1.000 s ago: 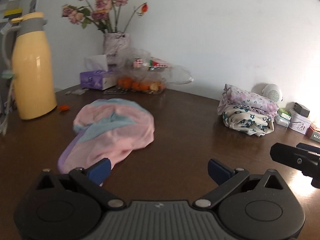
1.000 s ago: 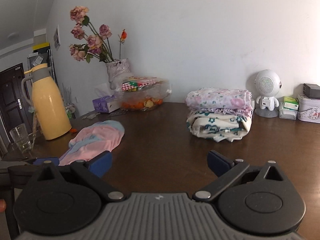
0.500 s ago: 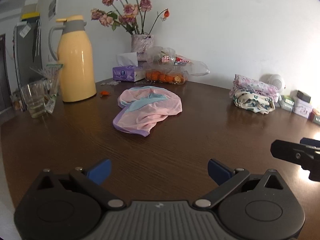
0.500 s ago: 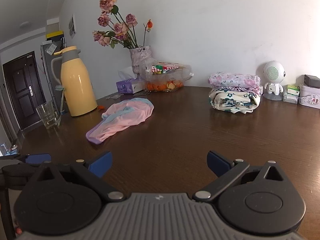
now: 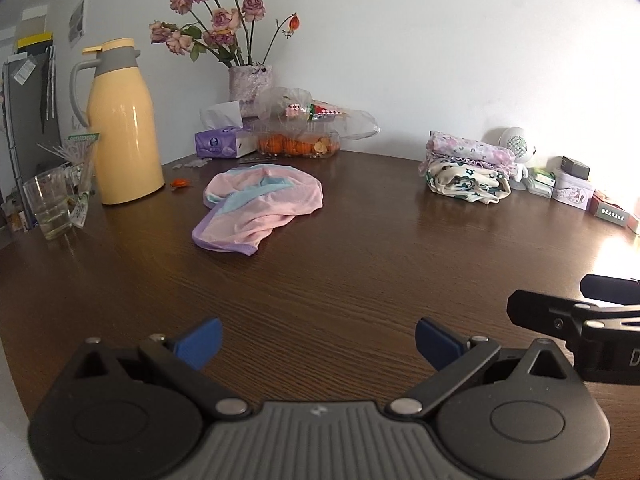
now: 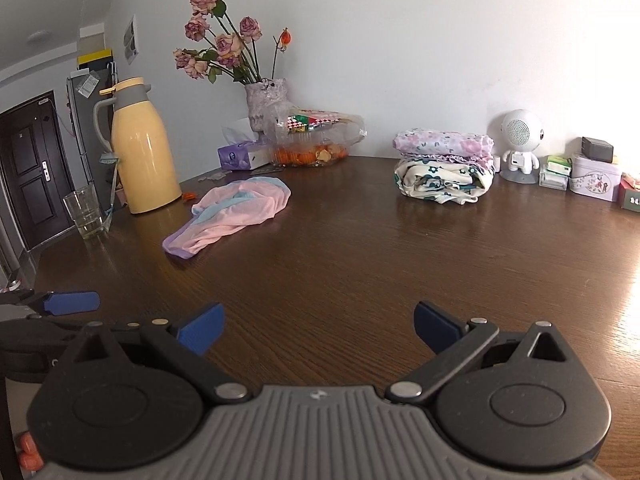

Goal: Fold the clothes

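Observation:
A crumpled pink garment (image 5: 260, 208) with light blue and purple trim lies on the dark wooden table (image 5: 360, 264), left of centre; the right wrist view shows the garment (image 6: 232, 212) too. Two folded garments are stacked (image 5: 466, 166) at the back right, also visible as a folded stack (image 6: 442, 166) in the right wrist view. My left gripper (image 5: 318, 344) is open and empty, well short of the pink garment. Open and empty as well, my right gripper (image 6: 318, 328) hangs over the near table. The other gripper shows at each frame's edge.
A yellow thermos jug (image 5: 120, 128) and a glass (image 5: 50, 204) stand at the left. A flower vase (image 5: 250, 84), tissue box (image 5: 220, 144) and fruit bag (image 5: 298, 136) line the back wall. A white speaker (image 6: 520, 144) and small tins (image 6: 594, 176) sit at the right.
Both grippers have pulled back from the pink garment and the stack, so both now look smaller and farther away. Both stayed open.

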Action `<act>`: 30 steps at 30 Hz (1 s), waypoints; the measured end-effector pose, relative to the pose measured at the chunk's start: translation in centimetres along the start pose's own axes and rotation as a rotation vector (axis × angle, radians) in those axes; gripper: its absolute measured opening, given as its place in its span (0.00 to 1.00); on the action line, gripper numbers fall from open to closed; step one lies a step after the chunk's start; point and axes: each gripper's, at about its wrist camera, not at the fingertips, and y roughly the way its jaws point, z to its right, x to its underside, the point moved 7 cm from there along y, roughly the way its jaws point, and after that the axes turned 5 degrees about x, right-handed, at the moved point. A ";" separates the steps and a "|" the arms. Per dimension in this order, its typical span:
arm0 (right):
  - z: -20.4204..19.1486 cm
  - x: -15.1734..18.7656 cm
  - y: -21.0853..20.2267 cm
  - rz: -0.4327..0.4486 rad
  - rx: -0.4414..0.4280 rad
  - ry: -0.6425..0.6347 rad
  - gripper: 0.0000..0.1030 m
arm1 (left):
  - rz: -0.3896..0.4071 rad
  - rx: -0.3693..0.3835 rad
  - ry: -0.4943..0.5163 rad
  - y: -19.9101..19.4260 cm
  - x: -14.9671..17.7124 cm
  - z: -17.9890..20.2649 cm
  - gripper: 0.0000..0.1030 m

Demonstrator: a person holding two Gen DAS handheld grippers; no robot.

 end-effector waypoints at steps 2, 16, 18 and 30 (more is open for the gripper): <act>0.0 0.1 0.0 -0.004 -0.003 -0.001 1.00 | -0.001 -0.002 0.002 0.0 0.1 0.1 1.00; 0.7 0.1 0.2 -0.007 0.025 0.012 1.00 | -0.014 0.011 0.000 0.2 0.3 0.5 1.00; 0.7 0.1 0.2 -0.004 0.031 0.011 1.00 | -0.016 0.018 0.001 0.2 0.3 0.5 1.00; 1.2 0.2 0.3 -0.010 0.066 0.027 1.00 | -0.016 0.045 0.021 1.1 -0.2 0.9 1.00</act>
